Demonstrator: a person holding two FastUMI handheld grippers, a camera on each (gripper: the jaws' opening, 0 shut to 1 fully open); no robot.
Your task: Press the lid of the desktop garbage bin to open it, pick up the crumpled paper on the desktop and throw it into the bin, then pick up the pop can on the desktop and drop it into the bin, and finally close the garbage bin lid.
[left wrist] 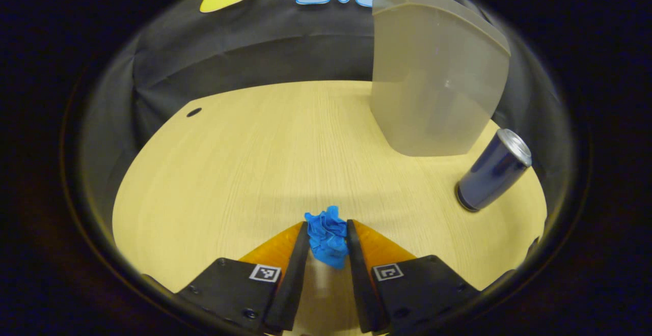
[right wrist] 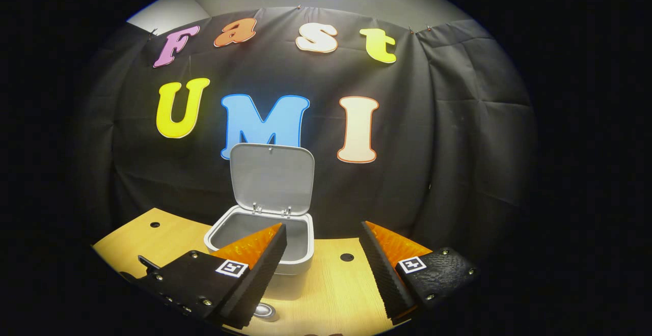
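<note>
In the left gripper view the crumpled blue paper (left wrist: 327, 236) sits between the fingers of my left gripper (left wrist: 328, 229), which are shut on it just above the wooden desktop (left wrist: 244, 173). The grey garbage bin (left wrist: 433, 81) rises ahead to the right, and a dark blue pop can (left wrist: 493, 170) stands tilted beside it. In the right gripper view the bin (right wrist: 265, 234) stands with its lid (right wrist: 271, 179) raised upright. My right gripper (right wrist: 323, 236) hangs open above the desk, its left finger in front of the bin's rim. The can's top (right wrist: 264, 310) peeks out below.
Small round holes (left wrist: 194, 112) mark the desktop near its far left corner, and one hole (right wrist: 347, 257) lies to the right of the bin. Black cloth closes the booth behind the desk.
</note>
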